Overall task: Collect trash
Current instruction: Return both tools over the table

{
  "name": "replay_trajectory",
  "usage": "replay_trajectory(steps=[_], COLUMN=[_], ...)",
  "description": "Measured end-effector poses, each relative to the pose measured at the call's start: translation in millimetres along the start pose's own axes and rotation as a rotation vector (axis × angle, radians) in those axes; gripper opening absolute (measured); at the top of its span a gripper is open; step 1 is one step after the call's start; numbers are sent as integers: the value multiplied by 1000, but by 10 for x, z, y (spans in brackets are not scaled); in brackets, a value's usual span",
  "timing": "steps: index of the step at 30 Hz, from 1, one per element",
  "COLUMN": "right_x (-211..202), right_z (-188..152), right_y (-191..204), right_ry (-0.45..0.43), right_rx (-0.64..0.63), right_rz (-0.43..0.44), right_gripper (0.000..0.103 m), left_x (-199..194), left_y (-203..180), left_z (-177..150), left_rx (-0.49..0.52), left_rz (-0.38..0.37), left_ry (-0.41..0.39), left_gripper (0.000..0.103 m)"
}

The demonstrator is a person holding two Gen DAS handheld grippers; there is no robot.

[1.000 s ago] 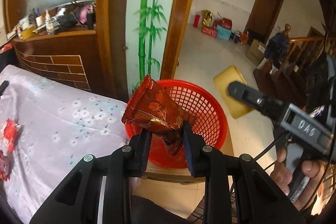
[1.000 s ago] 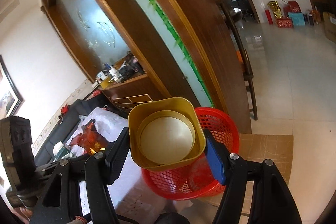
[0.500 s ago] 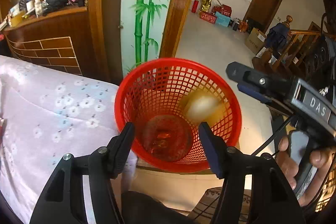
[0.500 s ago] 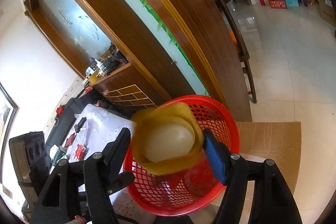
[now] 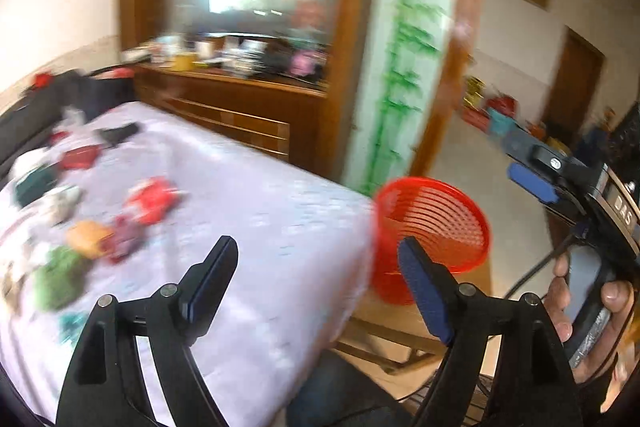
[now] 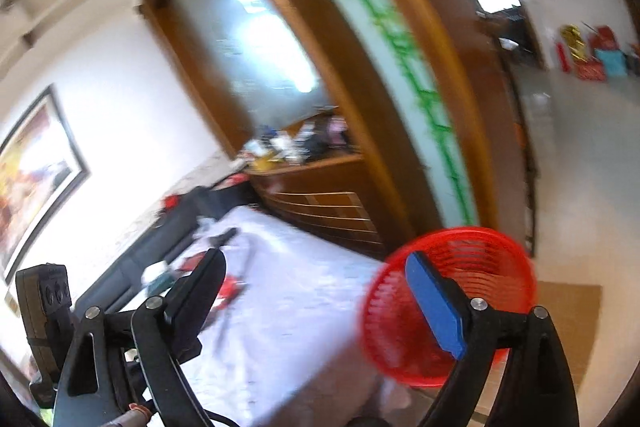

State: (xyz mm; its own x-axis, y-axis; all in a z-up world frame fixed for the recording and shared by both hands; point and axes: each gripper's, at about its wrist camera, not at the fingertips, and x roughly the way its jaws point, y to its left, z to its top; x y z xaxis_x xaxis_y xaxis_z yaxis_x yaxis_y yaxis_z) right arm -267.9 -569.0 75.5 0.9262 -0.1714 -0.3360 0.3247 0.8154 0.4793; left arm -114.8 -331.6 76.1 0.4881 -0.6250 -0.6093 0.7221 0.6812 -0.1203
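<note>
The picture is blurred by motion. My left gripper hangs above the pale cloth-covered table, jaws opening, nothing between them. Several pieces of trash lie to its left, among them a red wrapper, an orange piece and a green one. The red mesh basket stands just past the table's right edge. My right gripper is also opening and empty, with the basket behind its right finger. The same gripper shows at the right of the left wrist view.
A wooden cabinet with clutter on top stands behind the table, next to a bamboo-painted panel. A dark sofa lies at the far left. The person's hand grips the right tool. The basket rests on a low wooden stand.
The left gripper let the red wrapper fall into the basket, and the right let go of the gold cup. Both opened wide and swung left, from above the basket towards the table.
</note>
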Motion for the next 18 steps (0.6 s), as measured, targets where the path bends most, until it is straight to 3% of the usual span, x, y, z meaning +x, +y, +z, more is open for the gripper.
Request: replay_trajectory(steps=[5, 10, 18], right_x=[24, 62, 81], right_z=[-136, -307, -597], right_y=[677, 1104, 1708], right_ry=[6, 36, 102], right_rx=[-111, -141, -210], right_rz=[69, 153, 260], right_gripper=[98, 98, 98], left_x=[-542, -1036, -1652], left_y=[548, 971, 1496], left_z=[-212, -408, -750], left_rx=[-114, -194, -309], left_rz=[158, 304, 415], left_ry=[-46, -105, -166], left_gripper=[81, 81, 82])
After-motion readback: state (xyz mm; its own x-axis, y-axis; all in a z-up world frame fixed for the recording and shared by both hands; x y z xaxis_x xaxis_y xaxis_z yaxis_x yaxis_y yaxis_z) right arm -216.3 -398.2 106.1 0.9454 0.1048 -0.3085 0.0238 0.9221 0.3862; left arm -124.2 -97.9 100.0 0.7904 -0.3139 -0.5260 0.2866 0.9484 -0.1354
